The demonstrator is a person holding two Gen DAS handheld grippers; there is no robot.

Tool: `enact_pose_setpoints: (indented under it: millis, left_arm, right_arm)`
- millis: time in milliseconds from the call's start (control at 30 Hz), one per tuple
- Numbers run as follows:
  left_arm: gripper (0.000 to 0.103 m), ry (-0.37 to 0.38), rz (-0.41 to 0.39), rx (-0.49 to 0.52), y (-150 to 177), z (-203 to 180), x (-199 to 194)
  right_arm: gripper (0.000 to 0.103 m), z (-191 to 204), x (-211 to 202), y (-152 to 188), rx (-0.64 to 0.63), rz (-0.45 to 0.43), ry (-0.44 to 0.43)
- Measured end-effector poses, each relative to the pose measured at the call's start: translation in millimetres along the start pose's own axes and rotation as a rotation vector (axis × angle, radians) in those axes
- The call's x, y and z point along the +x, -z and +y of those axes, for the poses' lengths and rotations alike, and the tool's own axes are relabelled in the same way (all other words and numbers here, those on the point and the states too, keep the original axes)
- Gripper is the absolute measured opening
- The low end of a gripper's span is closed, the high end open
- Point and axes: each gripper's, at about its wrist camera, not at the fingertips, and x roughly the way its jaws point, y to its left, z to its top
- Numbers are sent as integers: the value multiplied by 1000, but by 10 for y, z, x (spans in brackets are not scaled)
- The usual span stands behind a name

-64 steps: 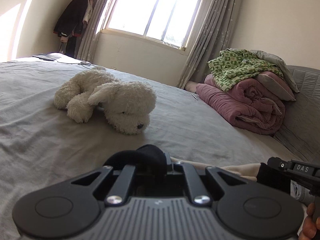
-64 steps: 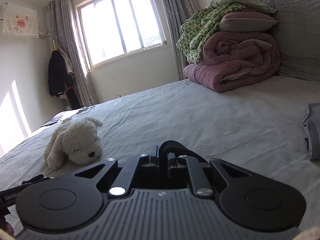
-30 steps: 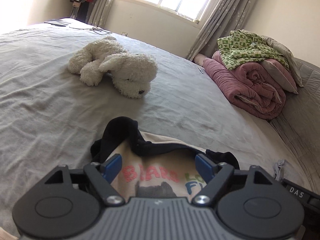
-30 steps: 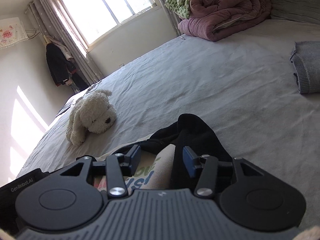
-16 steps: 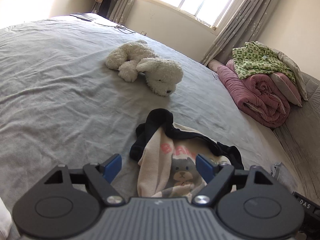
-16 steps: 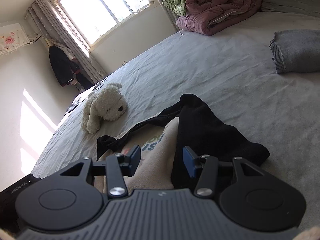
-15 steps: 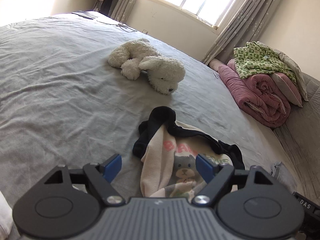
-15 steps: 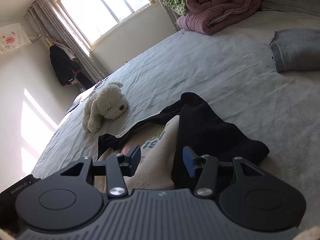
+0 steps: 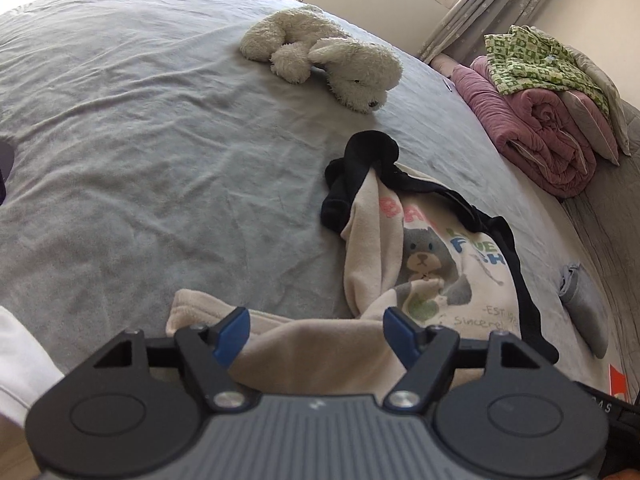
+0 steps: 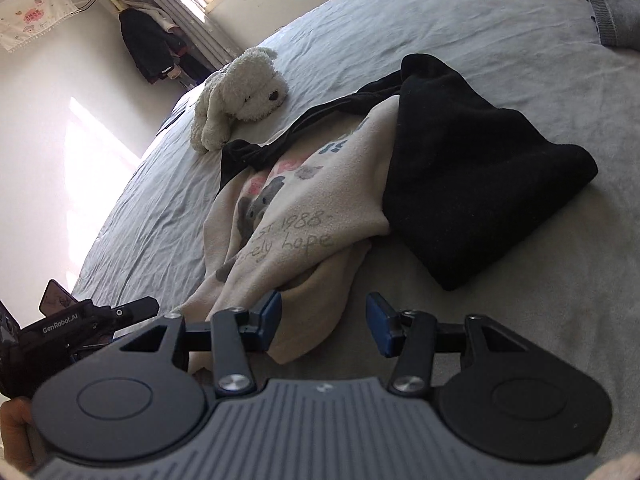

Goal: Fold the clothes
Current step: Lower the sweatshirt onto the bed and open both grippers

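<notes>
A cream sweatshirt (image 9: 424,256) with a bear print, black sleeves and a black collar lies crumpled on the grey bed (image 9: 140,140). Its near hem is bunched between the blue pads of my left gripper (image 9: 316,332), whose jaws are closing around the cloth without a clear squeeze. In the right wrist view the same sweatshirt (image 10: 296,208) spreads ahead, with one black sleeve (image 10: 480,184) folded out to the right. My right gripper (image 10: 325,322) stands open at the hem. Cream cloth lies against its left pad, and bare sheet shows by the right one.
A white plush dog (image 9: 340,56) lies beyond the sweatshirt. Rolled pink quilts with a green cover (image 9: 540,120) are stacked at the far right by the headboard. A folded grey garment (image 10: 616,16) rests on the right of the bed. Dark coats (image 10: 148,48) hang by the window.
Both grippers have tipped downward and drawn back to the sweatshirt's near hem, so more of the garment shows. The left jaws have narrowed a little around the cream cloth.
</notes>
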Motion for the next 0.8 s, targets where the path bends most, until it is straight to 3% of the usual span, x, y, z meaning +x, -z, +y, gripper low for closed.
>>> enact_pose_setpoints:
  millis: [133, 267, 333, 467, 600, 700, 800]
  left_arm:
    - [74, -23, 25, 68, 86, -81, 55]
    - [74, -52, 23, 133, 120, -147, 69]
    - [74, -57, 22, 143, 118, -155, 69]
    - [74, -64, 17, 155, 131, -179, 56]
    - [74, -75, 3, 162, 135, -210, 50]
    - [67, -85, -28, 143, 116, -236, 34]
    - [67, -94, -43, 139, 108, -279, 44]
  right_arm:
    - [51, -76, 44, -75, 19, 31, 42]
    - [51, -188, 70, -158, -25, -1, 133]
    - [42, -270, 92, -204, -26, -1, 151]
    - [42, -223, 42, -179, -101, 13, 168]
    - [47, -102, -159, -119, -210, -30, 190]
    - [58, -58, -274, -78, -288, -94, 236]
    - [63, -102, -165, -37, -333, -74, 270]
